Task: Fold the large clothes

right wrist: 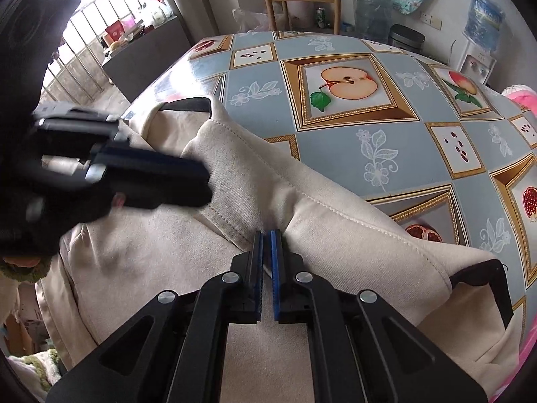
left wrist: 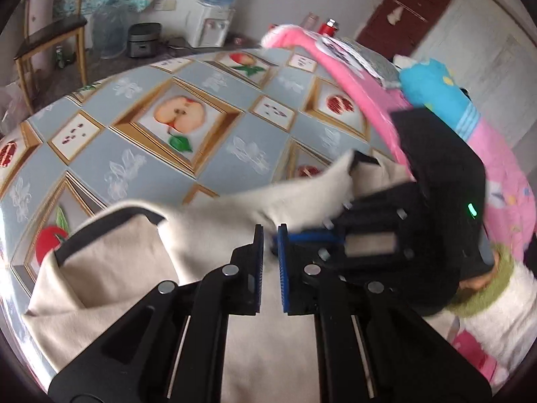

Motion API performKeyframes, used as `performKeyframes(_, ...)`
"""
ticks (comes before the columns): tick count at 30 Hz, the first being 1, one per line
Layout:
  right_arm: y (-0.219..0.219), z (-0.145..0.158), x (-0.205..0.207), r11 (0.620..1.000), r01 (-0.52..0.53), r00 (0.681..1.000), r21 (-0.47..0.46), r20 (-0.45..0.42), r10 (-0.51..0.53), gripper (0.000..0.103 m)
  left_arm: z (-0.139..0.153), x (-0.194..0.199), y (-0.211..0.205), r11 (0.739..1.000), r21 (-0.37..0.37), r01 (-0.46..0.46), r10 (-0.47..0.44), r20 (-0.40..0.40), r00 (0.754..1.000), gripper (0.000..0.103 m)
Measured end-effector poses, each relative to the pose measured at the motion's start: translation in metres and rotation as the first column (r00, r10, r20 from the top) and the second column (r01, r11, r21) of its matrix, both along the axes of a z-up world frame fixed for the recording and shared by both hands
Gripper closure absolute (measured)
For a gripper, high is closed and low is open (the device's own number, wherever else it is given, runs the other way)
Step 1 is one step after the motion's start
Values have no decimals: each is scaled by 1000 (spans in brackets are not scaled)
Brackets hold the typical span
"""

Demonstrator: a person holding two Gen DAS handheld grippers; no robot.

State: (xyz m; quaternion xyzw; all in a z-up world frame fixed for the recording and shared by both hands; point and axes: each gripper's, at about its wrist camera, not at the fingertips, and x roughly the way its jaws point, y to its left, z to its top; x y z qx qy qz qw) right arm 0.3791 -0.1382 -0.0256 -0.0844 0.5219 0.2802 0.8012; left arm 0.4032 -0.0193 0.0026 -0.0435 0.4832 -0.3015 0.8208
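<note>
The right claw (right wrist: 267, 235) is pinched on a raised ridge of the cream, thick-knit garment with black ribbed trim (right wrist: 235, 201), its ribbed blue pads closed with the fabric bunched at their tips. The left claw (left wrist: 271, 235) stands almost shut over the same cloth, and a thin fold appears caught between its pads, though blur makes this uncertain.

The garment lies rumpled across the near part of the surface covered in a glossy blue-grey fruit-print cloth (right wrist: 352, 77), one black cuff (right wrist: 483, 268) at the right edge.

It looks soft, limp and fairly heavy: it should drape and sag from any single grip and may slide easily on the shiny cover. Seams (right wrist: 352, 211), cuffs and hem seem the firmest places to take hold.

A pink patterned quilt (left wrist: 503, 181) lies beyond.
</note>
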Motion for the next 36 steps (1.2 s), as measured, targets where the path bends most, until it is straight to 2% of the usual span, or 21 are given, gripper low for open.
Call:
performKeyframes(1, 0, 0, -1, 1000, -5, 1000, -6, 4, 5, 100, -7, 5, -2, 998, 49, -27, 28, -4, 1000, 94)
performKeyframes(3, -5, 4, -7, 999, -26, 999, -34, 22, 27, 100, -29, 14, -1, 988, 145, -58, 67, -60, 996, 94)
performKeyframes(5, -17, 6, -8, 999, -27, 1000, -25, 13, 28, 101, -40, 10, 8, 989, 132, -66, 77, -84, 993, 99)
performKeyframes(8, -46, 1, -4, 1000, 19, 999, -5, -26, -19, 103, -39, -2, 15, 993, 107, -55, 62, -66, 996, 99)
performKeyframes(14, -75, 0, -2, 997, 75, 994, 35, -87, -72, 103, -39, -7, 17, 992, 119, -49, 56, -58, 997, 99)
performKeyframes(20, -91, 41, -11, 991, 112, 994, 79, -2, -113, 98, -40, -3, 17, 993, 106, -53, 60, -61, 996, 99)
performKeyframes(23, -87, 28, -2, 987, 158, 987, 7, 8, -158, 98, -41, -4, 17, 992, 106, -62, 68, -56, 996, 99)
performKeyframes(25, -79, 3, 7, 978, 180, 984, -103, 8, -180, 98, -40, -5, 16, 992, 114, -61, 67, -49, 997, 99)
performKeyframes(26, -78, -4, 9, 976, 189, 982, -110, 27, -188, 98, -40, -6, 15, 991, 120, -59, 65, -43, 997, 99)
performKeyframes(29, -80, 6, 8, 961, 234, 972, -148, 35, -232, 96, -39, -7, 14, 990, 133, -55, 60, -32, 998, 99)
performKeyframes(30, -81, 15, 5, 957, 250, 968, -146, 56, -244, 96, -39, -7, 14, 989, 137, -53, 58, -31, 998, 99)
performKeyframes(34, -79, 43, -5, 969, 246, 964, -20, 112, -243, 92, -39, -6, 12, 988, 147, -47, 51, -23, 998, 99)
performKeyframes(35, -73, 45, -5, 974, 225, 968, 14, 114, -225, 89, -39, -6, 11, 987, 151, -47, 51, -21, 999, 99)
performKeyframes(36, -66, 43, -4, 977, 213, 970, 16, 113, -213, 81, -39, -6, 10, 987, 154, -48, 52, -19, 998, 99)
